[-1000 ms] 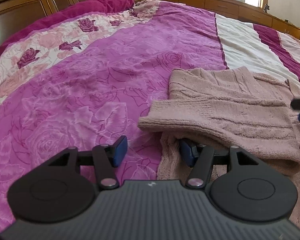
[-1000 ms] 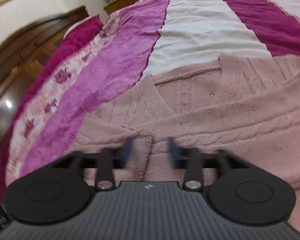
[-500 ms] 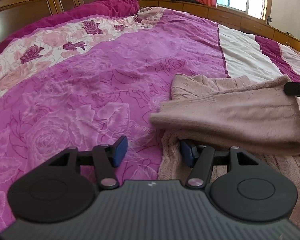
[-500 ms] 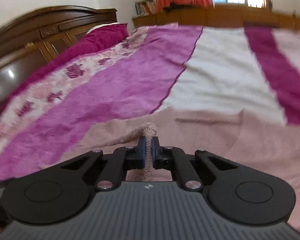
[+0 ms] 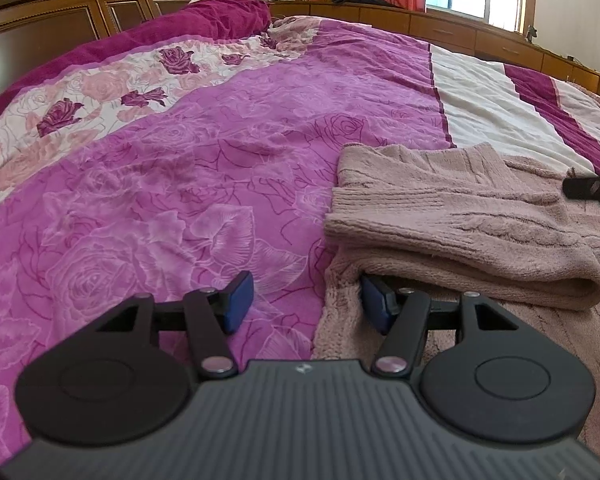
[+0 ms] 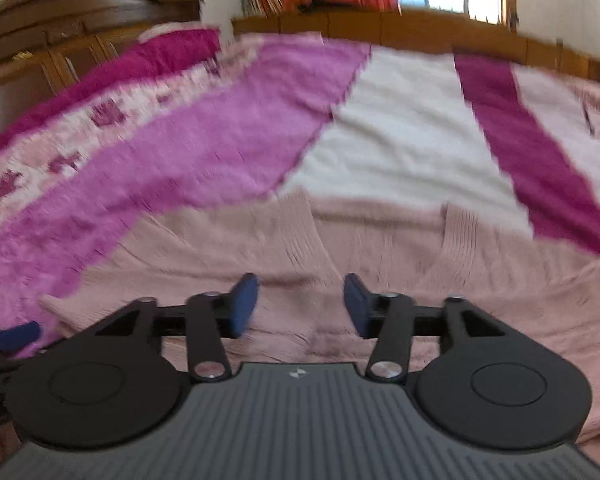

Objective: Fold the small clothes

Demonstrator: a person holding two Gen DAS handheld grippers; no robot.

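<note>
The dusty-pink cable-knit sweater (image 5: 472, 220) lay on the magenta rose-patterned quilted bedspread (image 5: 188, 184), out toward three o'clock in the left wrist view, with one sleeve (image 5: 460, 240) folded across its body and ending in a ribbed cuff at about nine o'clock of the garment. The left gripper (image 5: 306, 300) pointed forward and somewhat downward over the sweater's near left edge, its jaws parted: the left blue pad hung over bare bedspread and the right blue pad was tucked under the lip of the folded sleeve, with nothing pinched between them. In the right wrist view, which was blurred, the right gripper (image 6: 300, 304) sat roughly level in roll and tilted down over the middle of the sweater (image 6: 380, 248), below its ribbed V-neck. Its jaws had just been opening and stood apart, with only the flat knit beneath the gap and nothing clamped. The left gripper's blue fingertip (image 6: 14, 336) showed at nine o'clock in that view. A dark wooden headboard (image 5: 60, 12) stood at eleven o'clock.
</note>
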